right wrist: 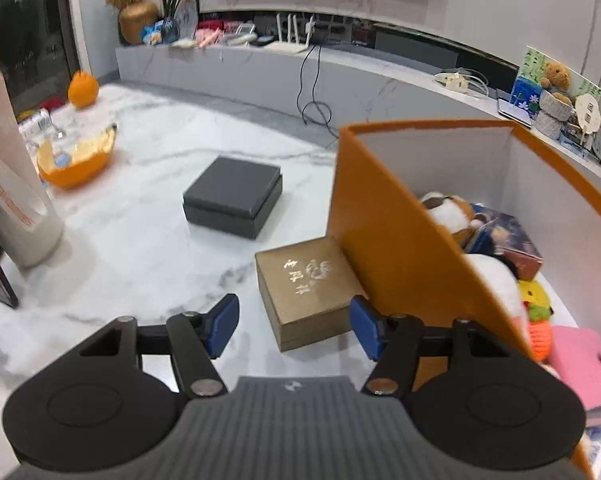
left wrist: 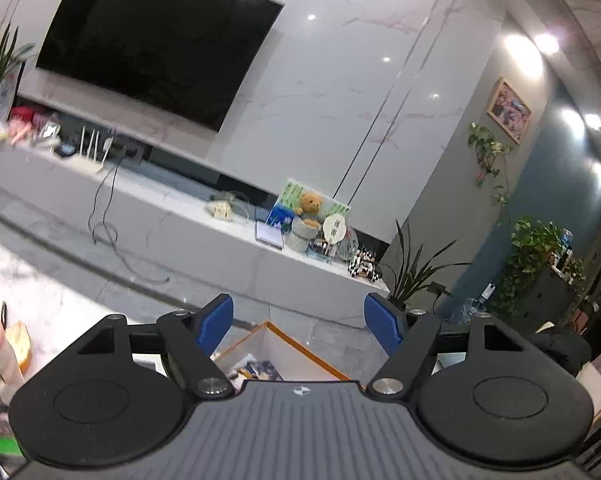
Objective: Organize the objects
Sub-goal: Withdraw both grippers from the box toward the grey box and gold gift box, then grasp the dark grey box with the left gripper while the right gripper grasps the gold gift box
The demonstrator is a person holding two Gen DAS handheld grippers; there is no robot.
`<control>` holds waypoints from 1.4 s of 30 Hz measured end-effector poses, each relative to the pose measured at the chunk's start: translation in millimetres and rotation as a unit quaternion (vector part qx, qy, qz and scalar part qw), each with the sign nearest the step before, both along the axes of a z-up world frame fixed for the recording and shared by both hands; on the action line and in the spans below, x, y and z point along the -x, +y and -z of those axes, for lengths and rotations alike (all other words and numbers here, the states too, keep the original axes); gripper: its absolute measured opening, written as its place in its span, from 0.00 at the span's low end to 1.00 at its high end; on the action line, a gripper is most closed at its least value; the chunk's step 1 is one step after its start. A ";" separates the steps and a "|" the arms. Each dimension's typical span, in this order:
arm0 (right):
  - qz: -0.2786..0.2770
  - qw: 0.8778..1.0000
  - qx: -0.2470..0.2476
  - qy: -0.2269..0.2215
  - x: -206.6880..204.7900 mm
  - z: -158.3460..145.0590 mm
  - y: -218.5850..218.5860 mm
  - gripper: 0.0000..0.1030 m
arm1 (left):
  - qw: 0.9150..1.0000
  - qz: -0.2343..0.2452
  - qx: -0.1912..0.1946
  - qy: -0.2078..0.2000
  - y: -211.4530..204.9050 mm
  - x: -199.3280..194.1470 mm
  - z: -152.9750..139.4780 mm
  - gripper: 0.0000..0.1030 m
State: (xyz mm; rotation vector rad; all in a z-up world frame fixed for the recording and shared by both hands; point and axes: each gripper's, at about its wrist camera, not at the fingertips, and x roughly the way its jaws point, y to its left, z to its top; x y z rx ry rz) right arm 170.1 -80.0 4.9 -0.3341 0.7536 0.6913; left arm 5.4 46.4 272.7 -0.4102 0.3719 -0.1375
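Right wrist view: orange bin [right wrist: 384, 216] holds plush toys [right wrist: 448, 210] and pink wallet [right wrist: 584, 364]

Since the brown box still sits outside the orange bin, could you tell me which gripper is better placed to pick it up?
Right. The right gripper is open just above the brown box; the left gripper points toward the TV wall.

We see a white marbled tabletop [right wrist: 140, 248]. On it, near the middle, sits a dark grey box [right wrist: 233, 197]; at its 5 o'clock lies a gold box [right wrist: 306, 292], touching the wall of an orange bin [right wrist: 384, 232] at 3 o'clock. At 9 o'clock rest an orange bowl [right wrist: 74, 160] and a white bottle [right wrist: 12, 184]; an orange fruit [right wrist: 83, 89] sits at 11 o'clock.
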 end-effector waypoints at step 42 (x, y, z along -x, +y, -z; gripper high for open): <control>-0.119 0.973 0.158 -0.116 -5.3 27.0 66.9 0.89 | 0.943 -0.059 -0.194 0.263 37.0 -197.5 301.6 0.88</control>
